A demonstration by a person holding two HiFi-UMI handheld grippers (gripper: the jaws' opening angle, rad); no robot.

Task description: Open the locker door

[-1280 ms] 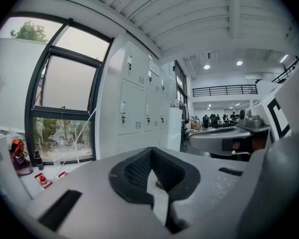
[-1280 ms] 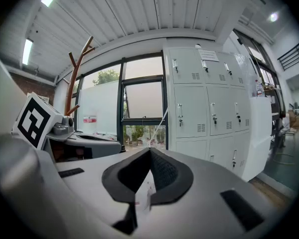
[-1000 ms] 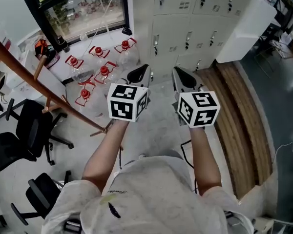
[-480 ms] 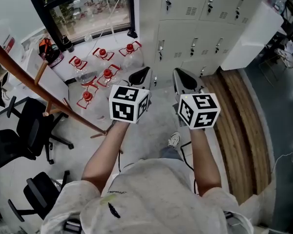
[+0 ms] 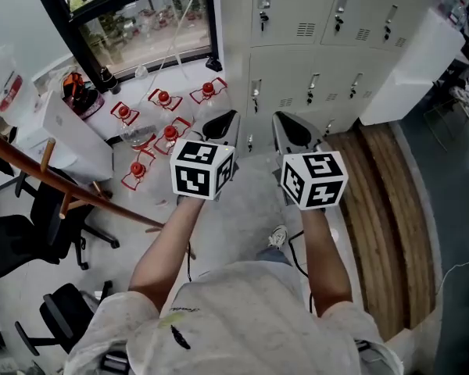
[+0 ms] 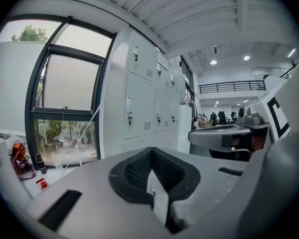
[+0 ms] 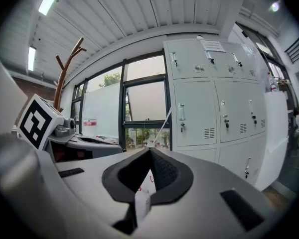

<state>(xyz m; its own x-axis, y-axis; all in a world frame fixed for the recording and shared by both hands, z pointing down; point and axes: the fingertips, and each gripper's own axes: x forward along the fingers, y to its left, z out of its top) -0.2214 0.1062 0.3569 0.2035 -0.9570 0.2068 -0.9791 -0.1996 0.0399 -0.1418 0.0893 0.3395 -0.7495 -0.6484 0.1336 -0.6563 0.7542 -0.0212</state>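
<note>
A bank of pale grey lockers (image 5: pixel 313 30) with small latch handles stands ahead, all doors closed. Both grippers are held side by side at waist height, pointing at the lockers and well short of them. My left gripper (image 5: pixel 223 123) is shut with nothing in it, and my right gripper (image 5: pixel 291 129) is shut and empty too. In the left gripper view the lockers (image 6: pixel 139 103) stand beyond the closed jaws (image 6: pixel 150 152). The right gripper view has locker doors (image 7: pixel 194 113) to the right of the closed jaws (image 7: pixel 149 152).
Several water jugs with red caps (image 5: pixel 164 112) lie on the floor below a black-framed window (image 5: pixel 141 22). A wooden coat stand (image 5: pixel 62 182) and office chairs (image 5: pixel 31 225) are at the left. A wood floor strip (image 5: pixel 383 209) and a white cabinet (image 5: pixel 410 53) are at the right.
The person has stepped towards the lockers, which now sit lower and larger in the head view. Both grippers stayed shut and side by side.
</note>
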